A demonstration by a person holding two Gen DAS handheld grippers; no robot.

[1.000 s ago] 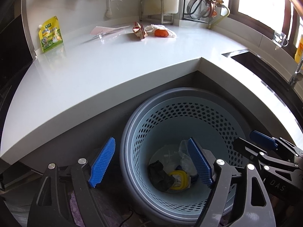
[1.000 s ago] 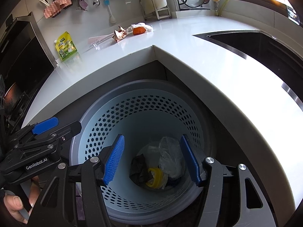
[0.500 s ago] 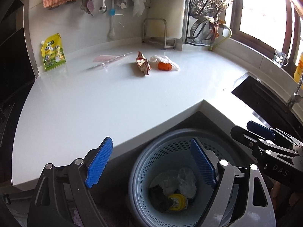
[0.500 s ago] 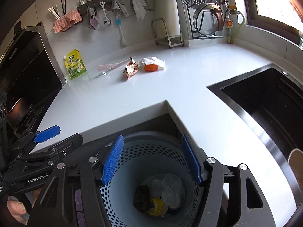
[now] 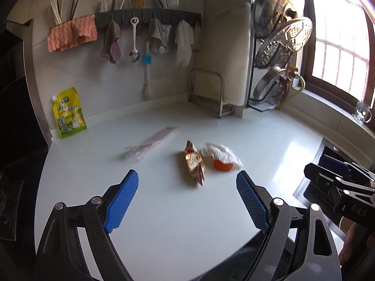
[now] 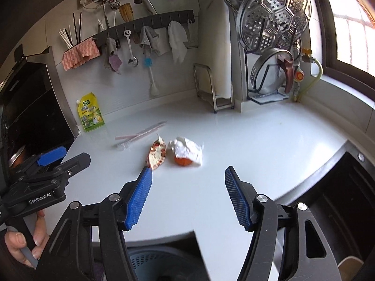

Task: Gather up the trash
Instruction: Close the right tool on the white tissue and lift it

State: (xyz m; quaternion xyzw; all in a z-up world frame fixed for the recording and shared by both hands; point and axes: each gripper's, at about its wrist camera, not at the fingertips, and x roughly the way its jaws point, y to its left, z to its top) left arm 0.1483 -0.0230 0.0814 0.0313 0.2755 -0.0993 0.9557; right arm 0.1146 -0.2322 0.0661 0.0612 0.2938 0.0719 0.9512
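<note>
Both grippers have risen from over the perforated bin [image 6: 150,263] to above the white tabletop [image 5: 187,222]; a second ago the bin filled both views, now only its rim shows at the bottom. The left gripper [image 5: 187,201] has just been opening, its fingers wide apart with nothing between them; the right gripper [image 6: 187,194] is also spread and empty. Ahead on the tabletop lie a crumpled snack wrapper [image 5: 194,161], a white tissue over something orange [image 5: 222,158], and a clear plastic sleeve [image 5: 150,144]

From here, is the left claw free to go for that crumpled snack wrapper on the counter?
Probably yes. The left claw is open and empty, and bare countertop lies between it and the snack wrapper. The tissue-wrapped orange thing sits close beside it.
</note>
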